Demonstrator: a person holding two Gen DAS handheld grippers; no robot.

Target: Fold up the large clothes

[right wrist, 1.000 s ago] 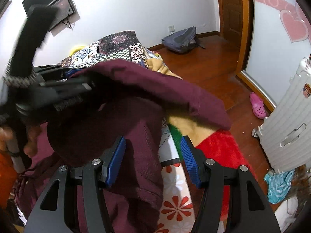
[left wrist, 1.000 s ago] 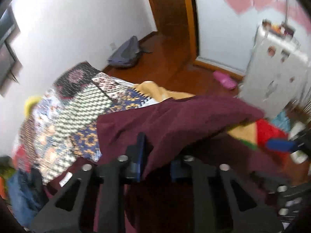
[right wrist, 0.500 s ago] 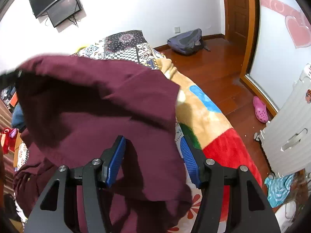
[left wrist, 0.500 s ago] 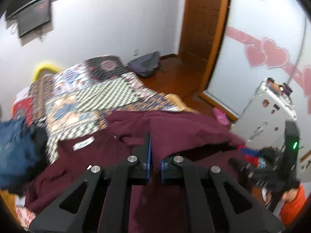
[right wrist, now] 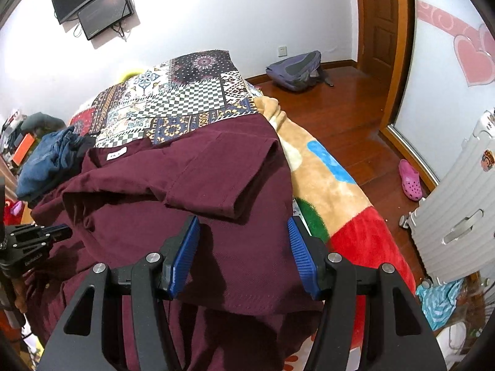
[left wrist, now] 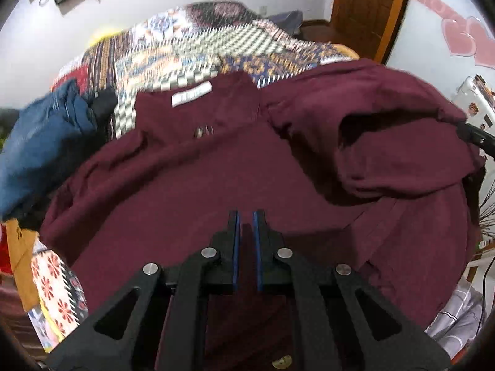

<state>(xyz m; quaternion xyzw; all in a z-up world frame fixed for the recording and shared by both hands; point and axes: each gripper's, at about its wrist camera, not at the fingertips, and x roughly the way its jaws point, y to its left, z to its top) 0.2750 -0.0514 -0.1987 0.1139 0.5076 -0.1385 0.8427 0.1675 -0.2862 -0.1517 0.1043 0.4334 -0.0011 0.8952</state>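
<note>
step: sleeve fold-in looked done on the maroon shirt (right wrist: 198,185), spread on the patchwork bedspread (right wrist: 185,99) | left gripper (left wrist: 244,216) nearly together, seemingly empty | right gripper (right wrist: 244,247) apart, empty | next: probably hem gripped toward 6 o'clock, carried to collar at 12

black gripper (right wrist: 243,247), blue ribbed pads (right wrist: 185,255); silver screws (right wrist: 153,257)

Shirt (right wrist: 191,191) spread under both tongs, quilt (right wrist: 185,99) beyond it, jeans (right wrist: 46,160) far left, suitcase (right wrist: 458,225) right, backpack (right wrist: 294,71) beyond the bed
</note>
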